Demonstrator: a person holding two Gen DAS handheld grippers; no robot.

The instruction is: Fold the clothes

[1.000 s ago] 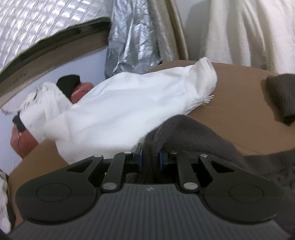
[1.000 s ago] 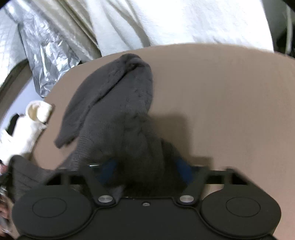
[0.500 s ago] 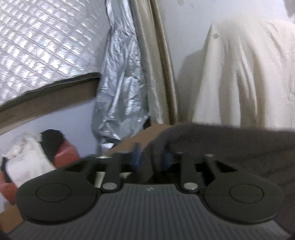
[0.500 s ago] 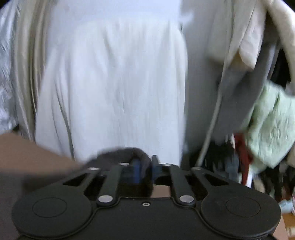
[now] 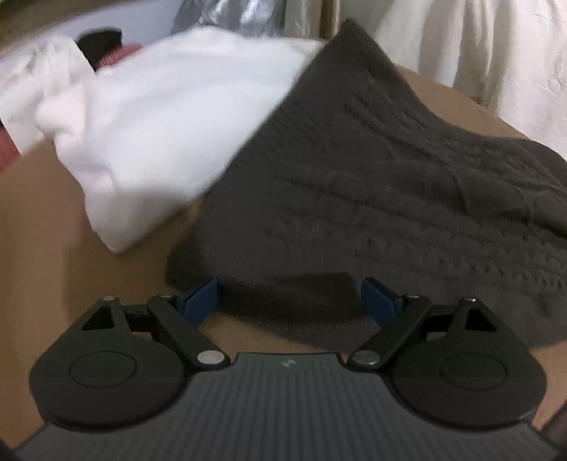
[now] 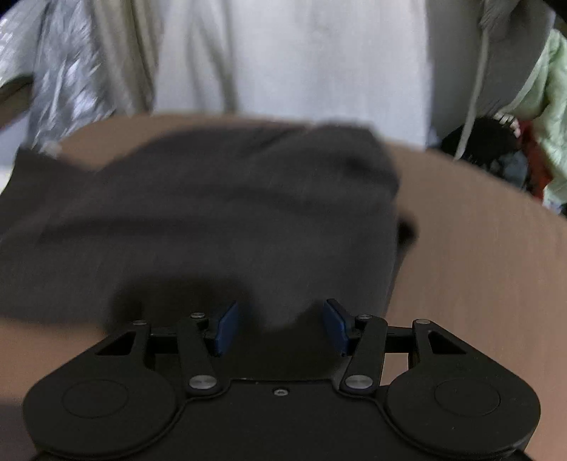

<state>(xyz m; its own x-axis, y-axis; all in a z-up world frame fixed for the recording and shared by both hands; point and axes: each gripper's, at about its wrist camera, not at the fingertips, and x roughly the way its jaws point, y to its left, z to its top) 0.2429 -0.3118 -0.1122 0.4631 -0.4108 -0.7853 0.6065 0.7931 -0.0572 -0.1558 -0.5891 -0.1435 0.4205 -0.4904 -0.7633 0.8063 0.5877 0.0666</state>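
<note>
Left wrist | both fingers (image 5: 288, 296) spread wide, empty | grey sweater (image 5: 372, 184) edge overlaps white garment (image 5: 170, 120)

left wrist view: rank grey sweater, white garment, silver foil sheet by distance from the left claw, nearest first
1. Grey sweater: its hem lies right between the open left claw's jaws.
2. White garment: up and left, beside the sweater.
3. Silver foil sheet: at the back, top edge.

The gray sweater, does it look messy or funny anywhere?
A bit. The gray sweater lies partly on top of the white garment instead of flat on the brown table. Both claws are open.
</note>
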